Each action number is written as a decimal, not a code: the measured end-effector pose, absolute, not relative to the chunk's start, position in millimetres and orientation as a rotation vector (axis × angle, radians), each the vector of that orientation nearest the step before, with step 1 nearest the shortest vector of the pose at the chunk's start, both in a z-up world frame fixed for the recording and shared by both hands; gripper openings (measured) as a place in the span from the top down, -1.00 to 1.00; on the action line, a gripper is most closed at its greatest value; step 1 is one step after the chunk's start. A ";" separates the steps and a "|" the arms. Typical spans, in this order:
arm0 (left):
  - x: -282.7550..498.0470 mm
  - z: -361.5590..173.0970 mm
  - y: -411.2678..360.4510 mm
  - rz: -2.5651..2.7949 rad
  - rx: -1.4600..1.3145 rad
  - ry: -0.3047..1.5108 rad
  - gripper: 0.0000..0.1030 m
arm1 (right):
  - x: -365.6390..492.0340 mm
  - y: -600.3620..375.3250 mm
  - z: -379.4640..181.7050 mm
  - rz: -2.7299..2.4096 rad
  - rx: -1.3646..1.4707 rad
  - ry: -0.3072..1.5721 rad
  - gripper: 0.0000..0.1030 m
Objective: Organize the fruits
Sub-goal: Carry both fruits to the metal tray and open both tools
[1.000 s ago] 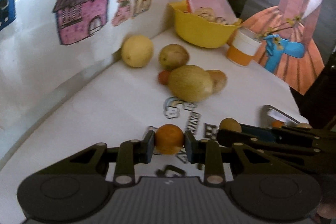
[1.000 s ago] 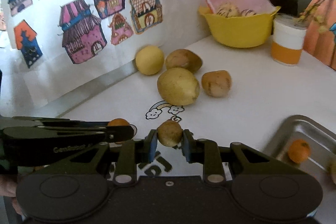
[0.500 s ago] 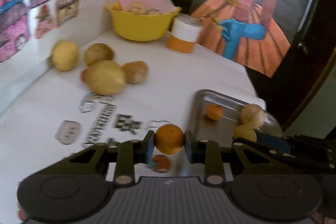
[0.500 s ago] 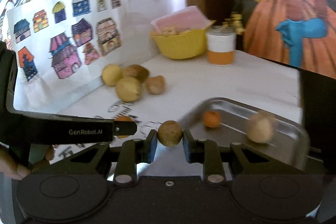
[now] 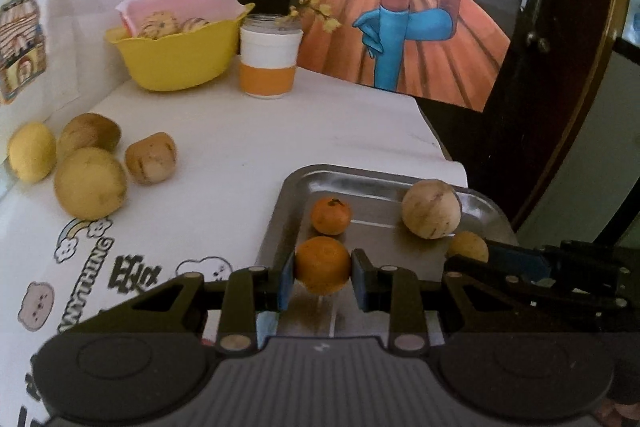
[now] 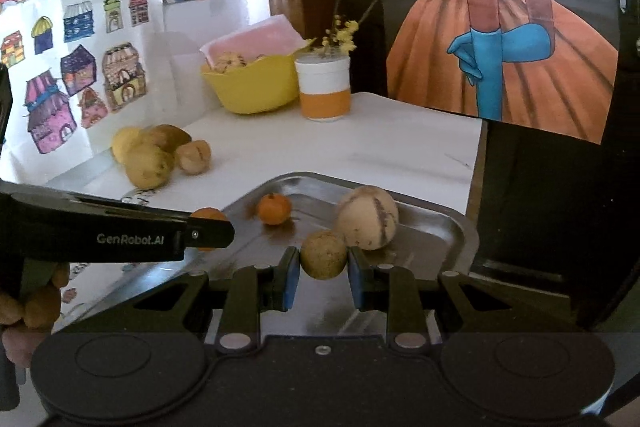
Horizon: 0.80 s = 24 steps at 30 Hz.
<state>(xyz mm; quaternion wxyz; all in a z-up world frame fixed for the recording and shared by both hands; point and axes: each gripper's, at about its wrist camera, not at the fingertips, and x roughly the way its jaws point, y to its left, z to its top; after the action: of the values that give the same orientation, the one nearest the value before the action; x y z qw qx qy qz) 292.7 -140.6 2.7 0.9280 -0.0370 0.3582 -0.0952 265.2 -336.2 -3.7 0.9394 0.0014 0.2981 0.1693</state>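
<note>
Hovering over the steel tray point(image 5: 486, 205), the left tongs point(image 5: 323, 265) clench an orange point(image 5: 322, 263) and the right tongs point(image 6: 323, 261) a brown fruit point(image 6: 323, 255), two fruits already inside, four left on the bench point(image 5: 280, 135) beyond it.

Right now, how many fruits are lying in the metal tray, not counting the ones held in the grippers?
2: a small orange toward the metal tray's left side, and a pale round fruit toward its right. The grippers may hide others.

Two close wrist views, shared tray point(image 5: 486, 205)
</note>
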 end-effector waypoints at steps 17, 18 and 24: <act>311.9 -10.3 -153.8 -0.208 -0.040 0.746 0.35 | 278.1 -333.7 -21.2 0.340 -0.042 0.620 0.46; 311.9 -10.3 -154.0 -0.208 -0.039 0.746 0.35 | 278.1 -333.1 -20.9 0.339 -0.043 0.620 0.46; 312.9 -10.1 -152.6 -0.203 -0.052 0.758 0.27 | 276.0 -332.8 -19.9 0.326 -0.045 0.613 0.34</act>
<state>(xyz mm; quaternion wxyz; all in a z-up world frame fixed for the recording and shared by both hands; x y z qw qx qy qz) 312.9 -152.6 -10.1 0.9236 -0.0251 0.3695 -0.0988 276.0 -332.8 -19.9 0.9402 -0.0220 0.3001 0.1598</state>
